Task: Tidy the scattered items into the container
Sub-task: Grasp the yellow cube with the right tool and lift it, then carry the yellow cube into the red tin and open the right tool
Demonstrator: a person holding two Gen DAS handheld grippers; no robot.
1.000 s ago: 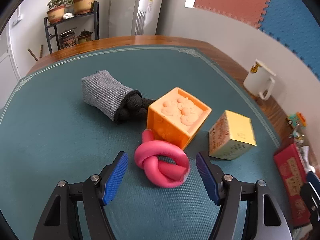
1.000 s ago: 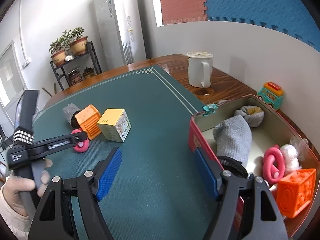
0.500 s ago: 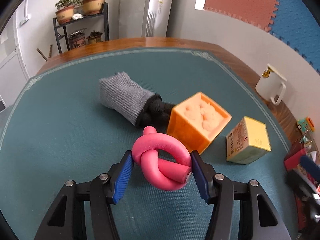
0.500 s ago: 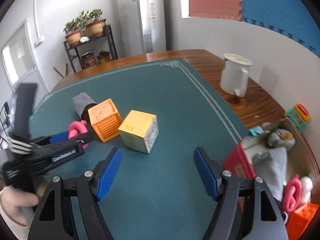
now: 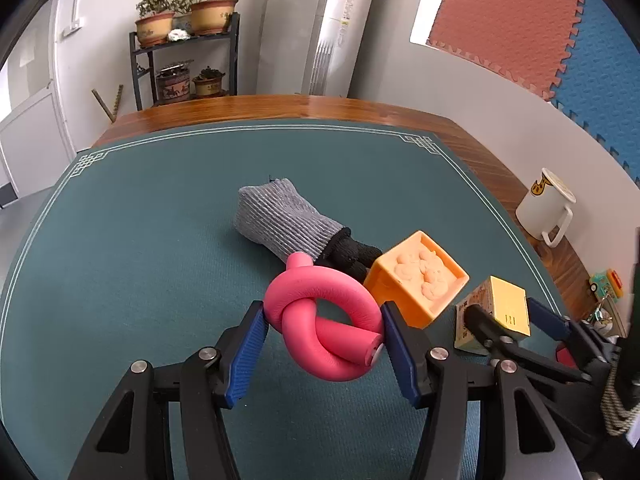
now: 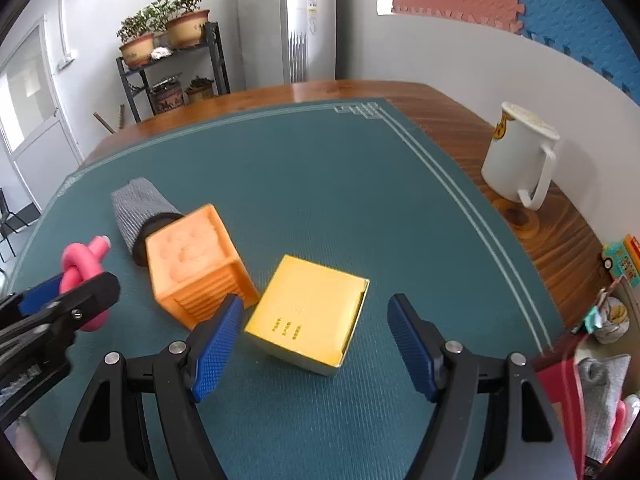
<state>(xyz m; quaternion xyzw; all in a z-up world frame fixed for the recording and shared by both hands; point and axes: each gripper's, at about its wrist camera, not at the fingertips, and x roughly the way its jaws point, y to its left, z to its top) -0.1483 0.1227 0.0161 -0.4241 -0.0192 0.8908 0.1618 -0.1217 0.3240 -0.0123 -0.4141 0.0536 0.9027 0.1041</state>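
My left gripper (image 5: 322,320) is shut on a pink knotted foam tube (image 5: 316,300) and holds it just above the green mat. Behind the tube lie a grey-and-black sock (image 5: 284,220) and an orange embossed cube (image 5: 416,276). In the right wrist view, a yellow box (image 6: 308,312) sits on the mat between the blue pads of my right gripper (image 6: 316,308). Its jaws are closing, and there is still a gap on both sides of the box. The red container (image 6: 560,372) shows at the right edge, with socks and toys inside.
A white mug (image 6: 516,156) stands on the wooden table edge to the right of the mat (image 6: 320,184). A small toy bus (image 6: 624,260) sits nearer the container. A plant shelf (image 6: 172,68) stands by the back wall.
My left gripper closed on the pink knot and raised it off the mat. My right gripper swung left from the container to straddle the yellow box, and its jaws narrowed slightly.
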